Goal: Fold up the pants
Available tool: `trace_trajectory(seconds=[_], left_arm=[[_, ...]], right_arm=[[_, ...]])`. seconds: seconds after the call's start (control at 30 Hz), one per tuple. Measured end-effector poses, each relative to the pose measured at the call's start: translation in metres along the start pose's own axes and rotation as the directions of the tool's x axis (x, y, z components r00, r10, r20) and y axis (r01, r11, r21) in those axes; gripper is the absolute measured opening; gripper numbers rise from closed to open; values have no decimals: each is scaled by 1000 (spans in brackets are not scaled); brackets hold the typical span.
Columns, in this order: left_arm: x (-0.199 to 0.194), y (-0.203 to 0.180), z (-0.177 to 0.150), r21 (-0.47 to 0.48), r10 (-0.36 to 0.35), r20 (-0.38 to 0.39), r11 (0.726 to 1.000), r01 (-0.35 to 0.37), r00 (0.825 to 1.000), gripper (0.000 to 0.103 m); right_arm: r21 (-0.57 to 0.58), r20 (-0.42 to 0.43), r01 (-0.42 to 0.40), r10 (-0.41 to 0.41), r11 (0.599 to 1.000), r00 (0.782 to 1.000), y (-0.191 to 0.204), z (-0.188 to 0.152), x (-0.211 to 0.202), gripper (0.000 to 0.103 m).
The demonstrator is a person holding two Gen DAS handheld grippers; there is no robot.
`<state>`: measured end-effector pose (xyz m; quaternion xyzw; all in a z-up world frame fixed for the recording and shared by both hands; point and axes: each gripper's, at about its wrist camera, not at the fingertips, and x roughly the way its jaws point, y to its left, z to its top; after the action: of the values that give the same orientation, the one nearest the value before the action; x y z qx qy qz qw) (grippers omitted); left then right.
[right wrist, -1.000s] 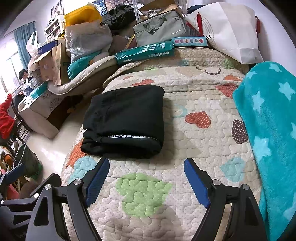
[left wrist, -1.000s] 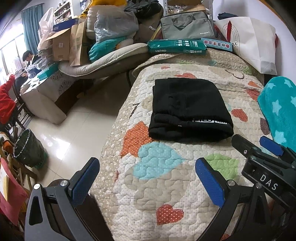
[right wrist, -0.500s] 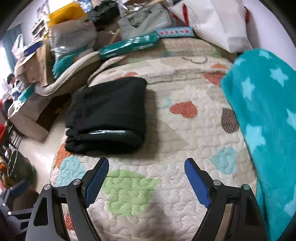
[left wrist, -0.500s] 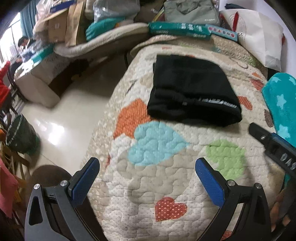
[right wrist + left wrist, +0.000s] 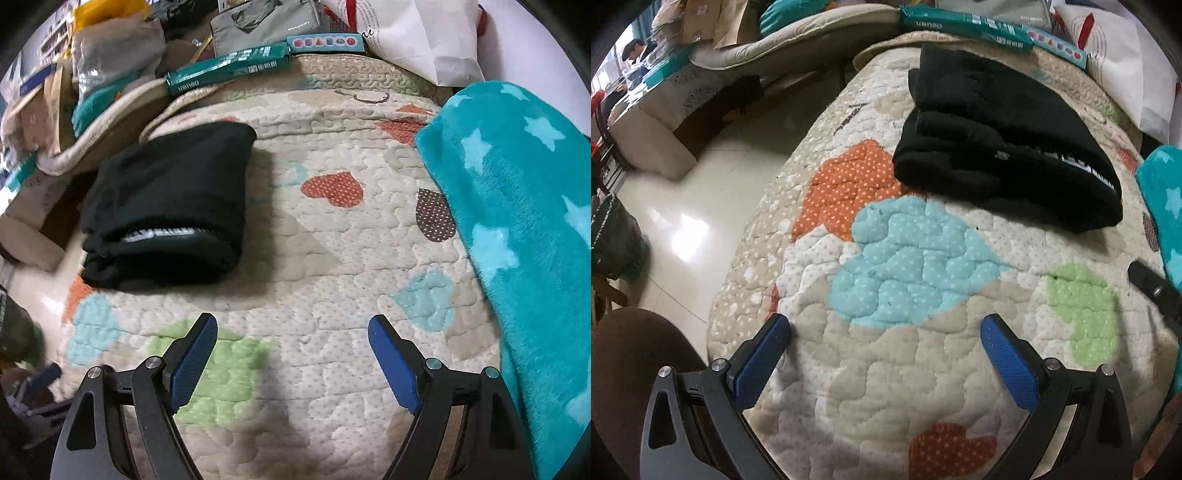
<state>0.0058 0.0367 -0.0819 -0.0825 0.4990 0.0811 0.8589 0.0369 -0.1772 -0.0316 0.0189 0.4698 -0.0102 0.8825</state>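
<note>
The black pants (image 5: 1001, 136) lie folded into a thick rectangle on the heart-patterned quilt (image 5: 908, 258), a white-lettered band along their near edge. In the right wrist view the same pants (image 5: 166, 206) sit at the left of the bed. My left gripper (image 5: 886, 332) hangs open low over the quilt, short of the pants, nothing between its blue pads. My right gripper (image 5: 291, 332) is open too, over bare quilt to the right of the pants. Part of the right gripper's black body (image 5: 1156, 291) shows at the left wrist view's right edge.
A teal star blanket (image 5: 517, 221) covers the bed's right side. Long green boxes (image 5: 229, 62), a grey bag (image 5: 266, 22) and a white paper bag (image 5: 417, 33) crowd the far end. Shiny floor (image 5: 701, 206) and a dark bin (image 5: 613, 236) lie left of the bed.
Both grippers have sunk closer to the quilt and tipped further downward, the left more than the right. The folded pants have not moved. Both stay open.
</note>
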Motion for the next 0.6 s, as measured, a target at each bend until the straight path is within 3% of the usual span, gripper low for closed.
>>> trace_trajectory(seconds=[0.17,0.4,0.6], left_arm=[[2,3,-2,-1,-28,37,1000,28,999,103],[4,4,-1,3,-46,47,999,46,998,103],[4,7,2,3,-68,19,998,68,997,103]], right_arm=[[19,-93,42,-40,999,995,-6,-7,24,90],[32,-86,48,-45,998,995,-9,-9,26,102],[71,-78,61,-56,996,995,-8,-8,28,103]])
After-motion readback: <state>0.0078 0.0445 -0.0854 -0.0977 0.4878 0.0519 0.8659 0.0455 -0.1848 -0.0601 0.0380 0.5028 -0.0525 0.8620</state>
